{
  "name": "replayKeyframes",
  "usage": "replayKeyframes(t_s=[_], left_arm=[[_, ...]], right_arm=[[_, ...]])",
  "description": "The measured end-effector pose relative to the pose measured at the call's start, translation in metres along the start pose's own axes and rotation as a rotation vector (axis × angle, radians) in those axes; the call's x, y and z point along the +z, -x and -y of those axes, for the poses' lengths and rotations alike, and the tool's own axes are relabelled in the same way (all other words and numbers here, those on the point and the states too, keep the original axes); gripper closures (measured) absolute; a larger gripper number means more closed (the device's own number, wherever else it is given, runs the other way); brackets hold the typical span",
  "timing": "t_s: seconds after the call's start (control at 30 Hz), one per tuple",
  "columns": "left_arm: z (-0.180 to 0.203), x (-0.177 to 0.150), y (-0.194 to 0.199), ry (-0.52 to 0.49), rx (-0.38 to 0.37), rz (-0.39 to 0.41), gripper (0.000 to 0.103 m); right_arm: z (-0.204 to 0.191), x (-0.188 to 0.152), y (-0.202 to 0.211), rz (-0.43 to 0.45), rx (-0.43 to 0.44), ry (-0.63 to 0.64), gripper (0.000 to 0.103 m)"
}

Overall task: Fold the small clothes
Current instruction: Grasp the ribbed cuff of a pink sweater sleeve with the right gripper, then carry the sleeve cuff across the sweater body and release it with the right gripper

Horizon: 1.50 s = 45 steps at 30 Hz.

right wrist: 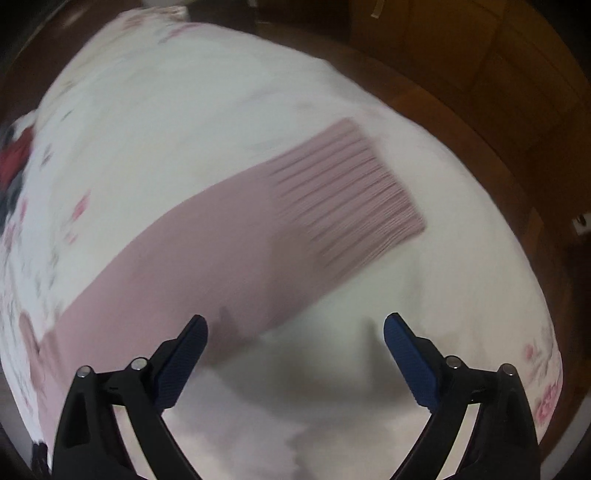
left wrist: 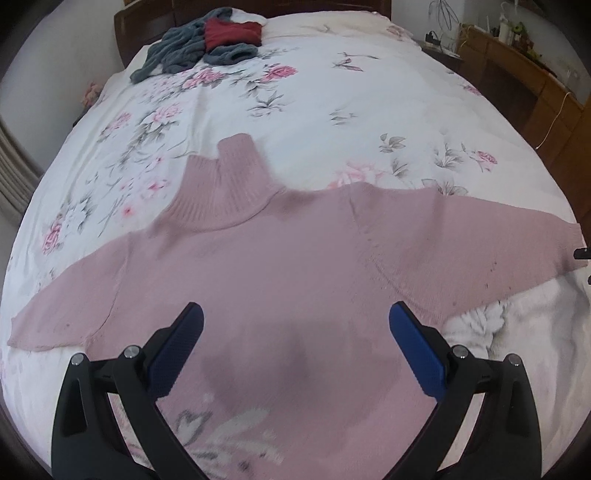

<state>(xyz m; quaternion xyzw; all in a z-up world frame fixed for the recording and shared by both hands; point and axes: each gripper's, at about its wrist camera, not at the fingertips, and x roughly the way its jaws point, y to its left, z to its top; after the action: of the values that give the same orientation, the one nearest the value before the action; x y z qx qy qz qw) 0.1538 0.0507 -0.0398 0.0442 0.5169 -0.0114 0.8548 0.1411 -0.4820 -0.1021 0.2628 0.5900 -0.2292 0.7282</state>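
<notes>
Lying flat across the flowered bedspread (left wrist: 332, 96), a pink turtleneck sweater (left wrist: 280, 266) is spread with both sleeves stretched out to either side and its ribbed collar (left wrist: 225, 184) pointing toward the head of the bed. The left tongs (left wrist: 295, 321) hang over the sweater's body with both blue-padded fingers (left wrist: 413, 350) spread wide, gripping nothing; their shadow falls on the knit just below. Near the wooden headboard (left wrist: 147, 26), well apart from the sweater, sits a heap of grey-blue knitwear (left wrist: 177, 55) with a folded dark red garment (left wrist: 232, 33) on top of it. The right wrist view is blurred, but it shows one pink sleeve (right wrist: 229, 236) running diagonally across the bedspread (right wrist: 207, 110), its ribbed cuff (right wrist: 354, 188) near the bed's edge by a brown wooden floor (right wrist: 480, 81). The right tongs (right wrist: 295, 328) are likewise wide open and hold nothing, hovering above the lower edge of that sleeve and the bare bedspread beside it.
</notes>
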Motion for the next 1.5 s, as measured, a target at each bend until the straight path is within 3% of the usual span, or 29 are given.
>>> replayKeyframes(t_s=[0.23,0.3,0.37,0.47,0.57,0.67,0.8,1.03,1.27,1.5], left_arm=[[0.01,0.01,-0.023,0.003,0.025,-0.004,0.003],[0.008,0.011,-0.026,0.006,0.029,-0.008,0.003],[0.006,0.011,-0.029,0.008,0.032,-0.012,0.003],[0.002,0.011,-0.029,0.013,0.035,-0.012,0.003],[-0.006,0.01,-0.026,0.015,0.034,-0.01,0.003],[-0.018,0.009,-0.022,0.013,0.028,-0.001,0.003],[-0.04,0.006,-0.019,0.022,0.028,-0.01,0.003],[-0.089,-0.008,-0.016,0.089,0.058,-0.044,0.003],[-0.127,-0.02,-0.009,0.148,0.065,-0.053,0.003],[-0.146,-0.025,-0.008,0.175,0.055,-0.056,0.003]], right_arm=[[0.02,0.028,-0.031,-0.032,0.038,-0.048,0.016],[0.015,0.034,-0.033,-0.012,0.03,-0.039,0.027],[0.009,0.043,-0.033,0.003,0.04,-0.027,0.055],[-0.001,0.047,-0.028,0.028,0.053,-0.014,0.081],[-0.001,0.041,-0.016,0.061,0.087,-0.022,0.091],[-0.008,0.03,0.001,0.084,0.181,-0.024,0.093],[-0.042,-0.01,0.034,0.087,0.336,0.018,0.093],[-0.153,-0.078,0.075,0.069,0.515,0.209,0.093],[-0.272,-0.156,0.08,0.052,0.553,0.481,0.097],[-0.322,-0.21,0.039,-0.071,0.537,0.566,0.097]])
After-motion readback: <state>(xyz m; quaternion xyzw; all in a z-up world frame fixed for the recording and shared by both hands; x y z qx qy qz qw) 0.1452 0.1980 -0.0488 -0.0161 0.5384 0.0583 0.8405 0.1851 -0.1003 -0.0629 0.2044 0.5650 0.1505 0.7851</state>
